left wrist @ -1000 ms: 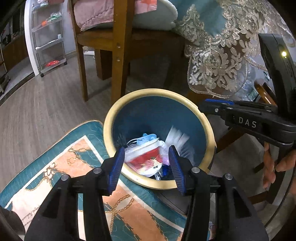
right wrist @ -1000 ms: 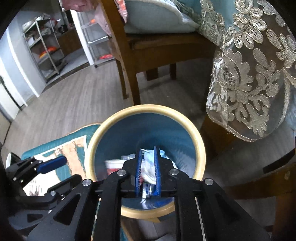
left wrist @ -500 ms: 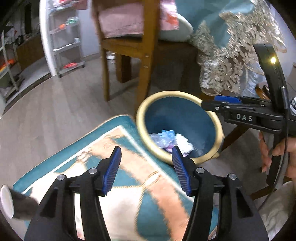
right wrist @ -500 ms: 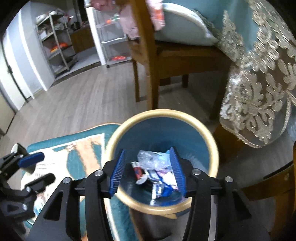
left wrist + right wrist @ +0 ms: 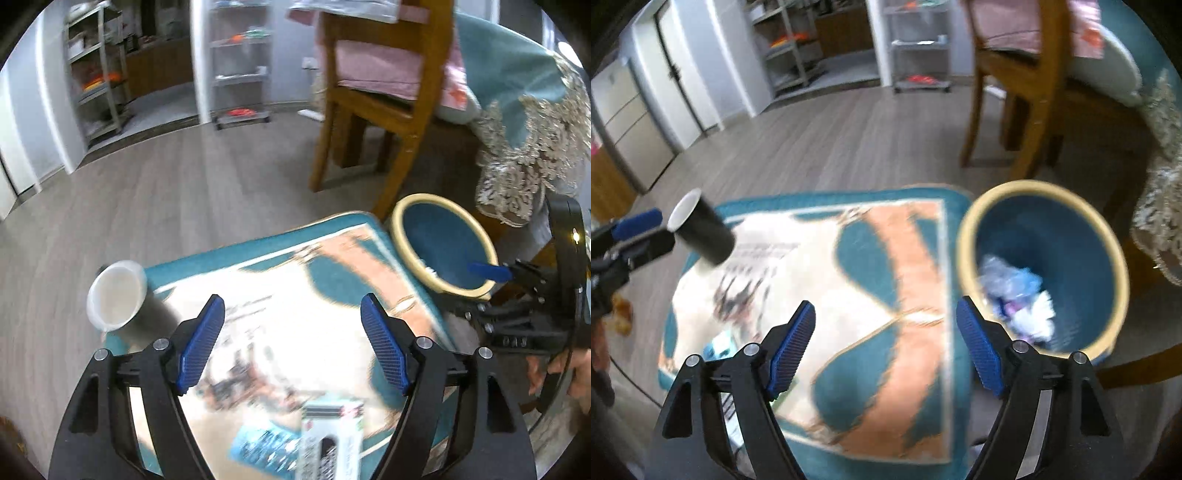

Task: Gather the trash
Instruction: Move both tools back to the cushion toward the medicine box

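Beside the bin [image 5: 1043,266], which now holds crumpled wrappers [image 5: 1019,295], we log both grippers swung away over the rug [image 5: 886,280]. A second ago both hung over the bin's mouth, the right gripper [image 5: 886,339] nearly shut; now it and the left gripper [image 5: 291,336] are released, jaws opening, nothing between them. We judge that drop done. Remaining trash left of the bin: a toppled black cup [image 5: 125,299] and a printed packet [image 5: 328,435] on the rug.

A home, likely a dining area: grey wood-plank floor [image 5: 827,144], a wooden chair [image 5: 384,110] with a pink cushion, a lace-edged teal tablecloth [image 5: 528,122], a patterned rug [image 5: 849,295], and blurred storage shelves [image 5: 240,62] behind.
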